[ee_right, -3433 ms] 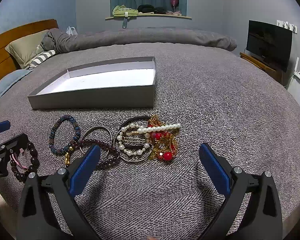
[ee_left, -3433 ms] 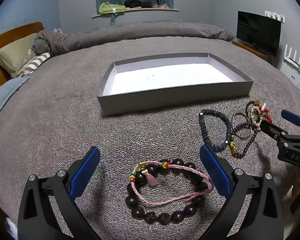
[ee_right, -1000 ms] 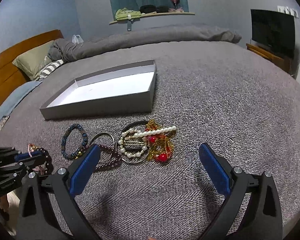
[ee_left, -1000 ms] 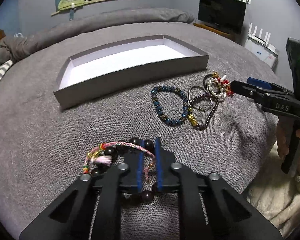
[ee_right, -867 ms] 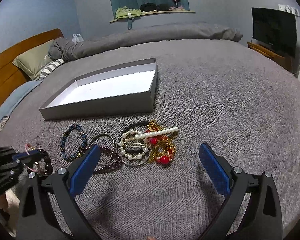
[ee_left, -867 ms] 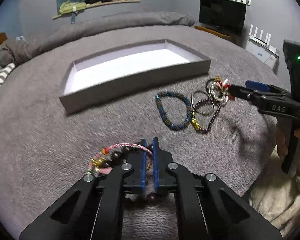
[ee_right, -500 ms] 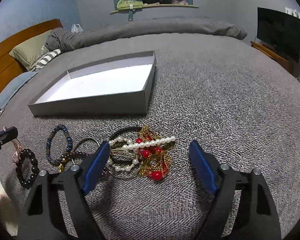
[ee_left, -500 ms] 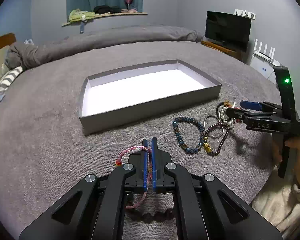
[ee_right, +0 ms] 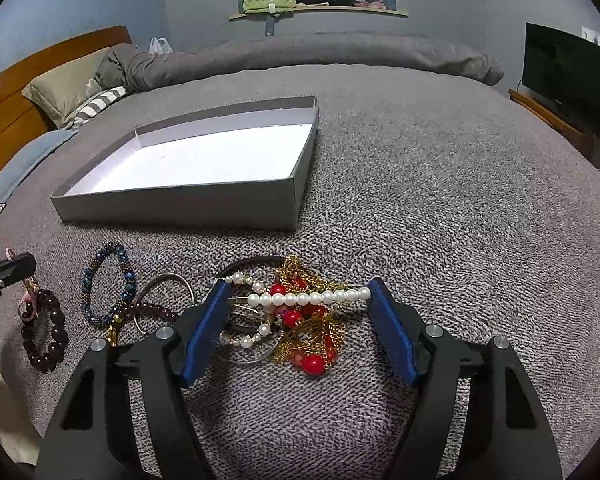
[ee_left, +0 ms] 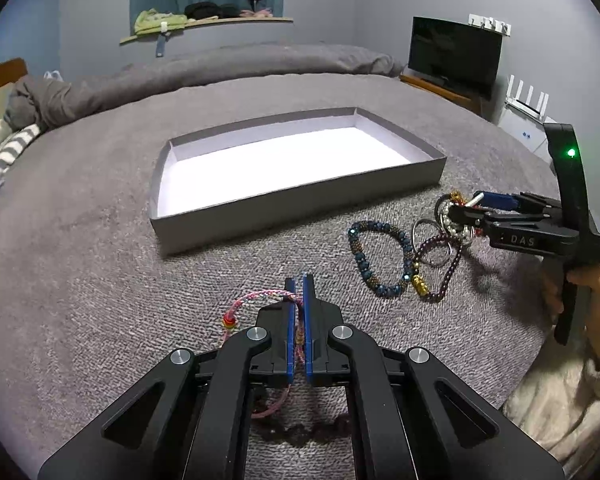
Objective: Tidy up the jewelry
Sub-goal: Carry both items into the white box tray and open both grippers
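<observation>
While the left tongs pinch the pink cord bracelet, the right tongs straddle the pearl strand, spread.

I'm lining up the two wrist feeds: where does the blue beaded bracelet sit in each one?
Left wrist: blue beaded bracelet lies right of centre on the bedspread, nearer the camera than the grey box.
Right wrist: the bracelet lies at lower left, left of the silver bangle.
Shared landmark: the grey box, whose front wall faces the bracelet in both views.
</observation>
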`<state>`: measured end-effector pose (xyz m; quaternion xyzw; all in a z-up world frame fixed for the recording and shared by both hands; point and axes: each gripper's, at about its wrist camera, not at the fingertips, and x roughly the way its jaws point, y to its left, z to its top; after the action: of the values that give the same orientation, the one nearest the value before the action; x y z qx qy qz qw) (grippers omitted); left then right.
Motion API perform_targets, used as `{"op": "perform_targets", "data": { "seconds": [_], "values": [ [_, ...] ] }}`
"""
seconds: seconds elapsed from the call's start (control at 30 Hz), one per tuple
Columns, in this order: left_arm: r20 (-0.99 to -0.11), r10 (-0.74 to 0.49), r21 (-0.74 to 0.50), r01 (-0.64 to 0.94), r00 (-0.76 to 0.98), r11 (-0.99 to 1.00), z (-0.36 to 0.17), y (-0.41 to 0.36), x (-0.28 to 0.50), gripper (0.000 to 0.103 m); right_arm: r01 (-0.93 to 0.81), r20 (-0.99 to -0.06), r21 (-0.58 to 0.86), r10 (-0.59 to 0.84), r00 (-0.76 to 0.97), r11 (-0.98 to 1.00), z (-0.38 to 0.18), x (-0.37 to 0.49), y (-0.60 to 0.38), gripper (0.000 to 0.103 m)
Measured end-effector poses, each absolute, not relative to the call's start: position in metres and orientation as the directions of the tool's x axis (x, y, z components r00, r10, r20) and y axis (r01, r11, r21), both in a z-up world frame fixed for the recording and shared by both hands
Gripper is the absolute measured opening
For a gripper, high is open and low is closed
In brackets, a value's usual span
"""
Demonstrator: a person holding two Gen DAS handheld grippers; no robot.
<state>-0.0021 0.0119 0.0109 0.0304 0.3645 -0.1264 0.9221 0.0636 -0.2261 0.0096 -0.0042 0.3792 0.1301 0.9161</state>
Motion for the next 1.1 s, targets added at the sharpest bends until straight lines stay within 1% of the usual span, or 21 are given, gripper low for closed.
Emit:
{"op": "perform_targets", "data": {
  "seconds": [0.17,0.37,0.53,0.7,0.77,0.87,0.97,1.1],
  "values": [
    [-0.665,-0.211,-0.031,0.256,0.716,0.966,0.018,0.014,-0.005,0.004,-0.237,-0.662,0.092,0.237,0.711,0.967,0.021,0.054,-0.230,0.070],
    [-0.625,-0.225,-0.042,0.256,0.748,0.966,0.050,0.024,0.000,0.004,-0.262,-0.620,0.109,0.272,0.736,0.959,0.041,0.054,-0.225,0.070],
    [-0.554,-0.212,-0.030,0.236,0.805,0.971,0.092,0.032,0.020,0.004,-0.291,-0.572,0.092,0.290,0.768,0.952,0.067,0.070,-0.208,0.070],
    [-0.524,-0.186,-0.029,0.200,0.831,0.979,0.115,0.038,0.062,0.004,-0.311,-0.533,0.094,0.312,0.787,0.946,0.089,0.100,-0.186,0.070],
    [-0.524,-0.176,-0.029,0.189,0.833,0.981,0.118,0.039,0.078,0.004,-0.312,-0.532,0.092,0.312,0.787,0.946,0.093,0.116,-0.178,0.070],
    [-0.554,-0.183,-0.052,0.186,0.812,0.981,0.115,0.039,0.110,0.004,-0.308,-0.542,0.089,0.305,0.783,0.947,0.093,0.132,-0.170,0.070],
    [-0.595,-0.168,-0.062,0.164,0.786,0.985,0.101,0.037,0.146,0.004,-0.309,-0.581,0.098,0.306,0.754,0.946,0.083,0.152,-0.164,0.070],
    [-0.677,-0.169,-0.105,0.134,0.716,0.986,0.067,0.039,0.192,0.004,-0.317,-0.629,0.116,0.316,0.710,0.941,0.062,0.162,-0.162,0.070]
  ]
}}
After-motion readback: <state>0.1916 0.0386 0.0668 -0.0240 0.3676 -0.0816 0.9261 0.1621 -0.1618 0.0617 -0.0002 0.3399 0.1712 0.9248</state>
